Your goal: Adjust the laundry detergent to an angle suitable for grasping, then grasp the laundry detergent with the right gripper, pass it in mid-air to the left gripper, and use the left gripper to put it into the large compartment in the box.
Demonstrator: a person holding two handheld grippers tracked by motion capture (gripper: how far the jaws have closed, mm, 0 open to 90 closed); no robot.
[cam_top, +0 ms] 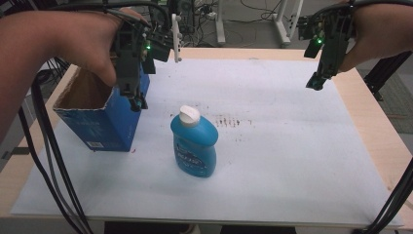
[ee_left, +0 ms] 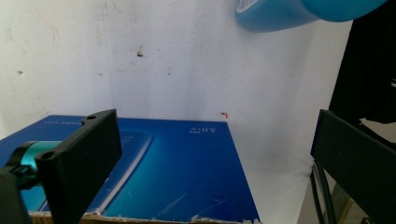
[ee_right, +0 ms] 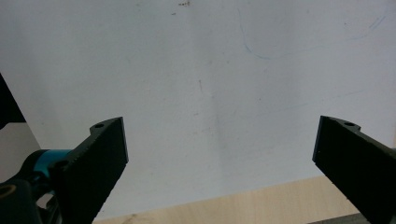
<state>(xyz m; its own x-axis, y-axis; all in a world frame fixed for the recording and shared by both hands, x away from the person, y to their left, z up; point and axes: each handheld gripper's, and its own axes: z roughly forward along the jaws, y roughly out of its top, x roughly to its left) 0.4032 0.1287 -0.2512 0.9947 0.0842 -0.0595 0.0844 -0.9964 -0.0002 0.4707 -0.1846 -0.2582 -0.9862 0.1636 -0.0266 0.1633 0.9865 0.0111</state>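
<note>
1. The blue bottle [cam_top: 194, 142] stood upright near you on the desk [cam_top: 292, 146], capped, unheld; packing it looked not yet begun.
2. Your left claw [cam_top: 138, 103] hung spread apart at the open blue box [cam_top: 100, 117]; nothing showed inside.
3. Your right claw [cam_top: 315, 84], jaws wide, held nothing.

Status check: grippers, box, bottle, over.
Left gripper open at the blue box's open top, right gripper open over bare sheet. Bottle upright beside box, untouched. Nothing in the way.

Glossy blue cardboard box [cam_top: 104, 124], shiny plastic bottle [cam_top: 195, 146], matt white sheet [cam_top: 272, 146].
</note>
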